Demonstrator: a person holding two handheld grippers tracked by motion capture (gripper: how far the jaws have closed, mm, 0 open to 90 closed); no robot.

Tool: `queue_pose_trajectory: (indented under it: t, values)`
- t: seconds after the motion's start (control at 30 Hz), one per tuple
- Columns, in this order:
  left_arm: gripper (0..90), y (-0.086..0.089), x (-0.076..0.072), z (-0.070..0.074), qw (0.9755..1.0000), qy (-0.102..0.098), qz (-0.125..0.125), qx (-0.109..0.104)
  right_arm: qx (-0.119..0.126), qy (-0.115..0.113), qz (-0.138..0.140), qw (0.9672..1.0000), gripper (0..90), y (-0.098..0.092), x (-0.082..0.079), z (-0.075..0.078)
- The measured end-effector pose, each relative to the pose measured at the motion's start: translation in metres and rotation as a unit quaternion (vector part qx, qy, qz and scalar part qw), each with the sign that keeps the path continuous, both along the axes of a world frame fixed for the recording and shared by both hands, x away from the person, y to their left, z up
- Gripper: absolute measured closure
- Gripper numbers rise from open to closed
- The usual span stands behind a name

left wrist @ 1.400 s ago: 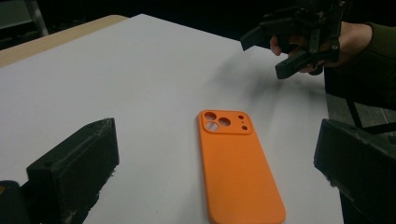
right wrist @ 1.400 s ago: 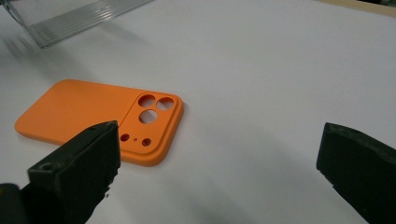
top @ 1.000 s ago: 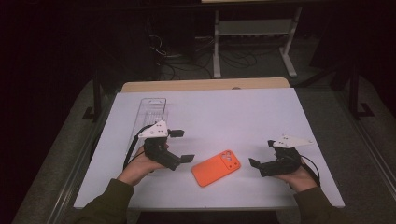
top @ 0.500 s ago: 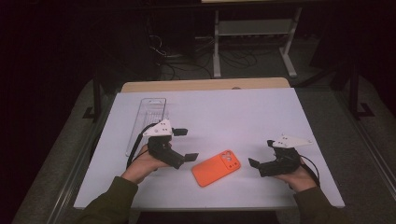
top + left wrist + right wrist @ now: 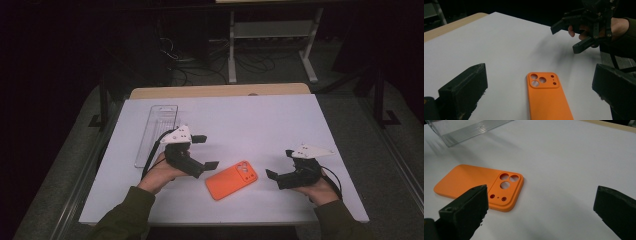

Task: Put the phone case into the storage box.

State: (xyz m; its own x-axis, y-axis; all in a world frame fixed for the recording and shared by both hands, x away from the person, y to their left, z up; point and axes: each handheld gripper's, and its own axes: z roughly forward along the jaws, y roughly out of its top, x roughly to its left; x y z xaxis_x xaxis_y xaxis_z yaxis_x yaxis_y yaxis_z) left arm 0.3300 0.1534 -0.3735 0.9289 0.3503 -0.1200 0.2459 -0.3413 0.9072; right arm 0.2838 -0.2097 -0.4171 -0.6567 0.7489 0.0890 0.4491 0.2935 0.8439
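orange phone case flat on table between two open-jawed grippers

far left on the white table (image 5: 280, 120): clear plastic tray (image 5: 157, 132), long and narrow, lying near the left edge, running away from the person. in the right gripper view its ribbed wall shows at the top left (image 5: 471, 130).

next: left gripper (image 5: 206, 151), held in the person's left hand (image 5: 160, 172), just right of the tray's near end. jaws wide apart, nothing between them. cable trails off it toward the tray side. it is raised, tips aimed toward the middle of the table.

middle: orange phone case (image 5: 231, 179), lying flat on the table, back side up, camera cutouts at its far right end. it sits just right of the left gripper, not touching it. in the left gripper view the case (image 5: 547, 97) lies on the table between the two black jaws, camera end away.

right: right gripper (image 5: 277, 165), in the right hand (image 5: 315, 190), near the case's camera end, apart from it. jaws spread, empty. in the right gripper view the case (image 5: 477, 186) sits left of centre, partly behind the left jaw.
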Motion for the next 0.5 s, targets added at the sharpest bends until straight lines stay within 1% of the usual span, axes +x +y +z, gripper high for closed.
queue_pose_trajectory:
  t: [0.13, 0.17, 0.3, 0.33, 0.37, 0.5]
  values:
    - [0.0, -0.003, -0.001, -0.001, 1.0000, 0.002, 0.002, -0.001, -0.001, 0.001, 0.001, 1.0000, 0.0, 0.000, 0.000, 0.000]
    - [0.0, -0.004, -0.001, -0.001, 1.0000, 0.004, 0.004, -0.004, 0.001, 0.002, 0.002, 1.0000, 0.0, 0.001, 0.000, -0.001]
    - [0.0, -0.007, -0.001, -0.002, 1.0000, 0.002, 0.005, -0.005, 0.002, 0.004, 0.001, 1.0000, 0.0, 0.001, 0.001, -0.001]
    - [0.0, -0.008, -0.002, -0.002, 0.9999, 0.007, 0.005, -0.006, 0.002, 0.004, 0.001, 1.0000, 0.0, 0.001, 0.001, -0.001]
    - [0.0, -0.010, -0.002, -0.003, 1.0000, 0.003, 0.003, -0.003, 0.003, 0.004, -0.001, 1.0000, 0.0, 0.001, 0.001, -0.001]
    - [0.0, -0.013, -0.002, -0.003, 1.0000, 0.002, 0.005, -0.003, 0.000, 0.000, 0.000, 1.0000, 0.0, 0.001, 0.001, 0.000]
